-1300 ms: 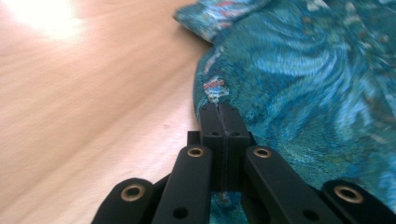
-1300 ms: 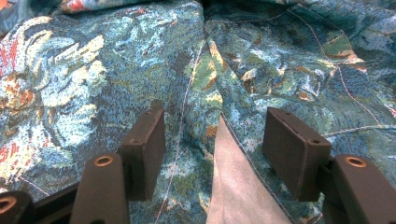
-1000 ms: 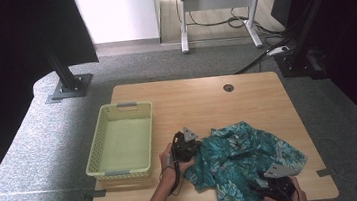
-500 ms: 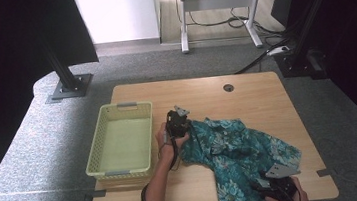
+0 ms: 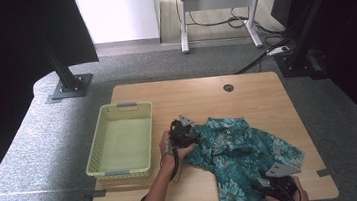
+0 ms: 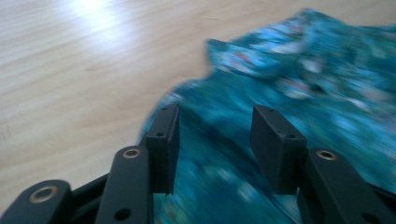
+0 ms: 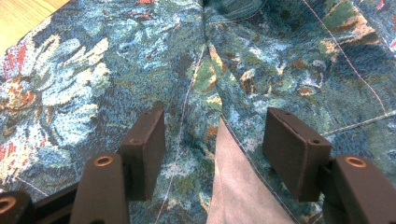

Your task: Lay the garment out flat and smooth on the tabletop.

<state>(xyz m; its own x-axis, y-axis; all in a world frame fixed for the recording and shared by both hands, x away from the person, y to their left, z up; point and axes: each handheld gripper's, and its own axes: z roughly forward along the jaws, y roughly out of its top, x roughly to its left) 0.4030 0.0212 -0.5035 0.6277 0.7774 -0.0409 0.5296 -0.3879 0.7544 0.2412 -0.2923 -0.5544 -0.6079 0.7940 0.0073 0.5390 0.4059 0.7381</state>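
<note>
Shirt (image 5: 242,154): table centre-right | my left claw (image 6: 215,140): jaws just spread, over its left edge | my right claw (image 7: 215,149): spread, near edge

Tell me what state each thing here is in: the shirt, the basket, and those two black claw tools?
Shirt: spread out rumpled on the table, not folded.
Basket: upright, nothing in it, left of the shirt.
Left gripper: jaws have just been opening, now apart over the shirt's edge, no cloth pinched.
Right gripper: jaws apart over the shirt, a fold lying between them, not pinched.
</note>
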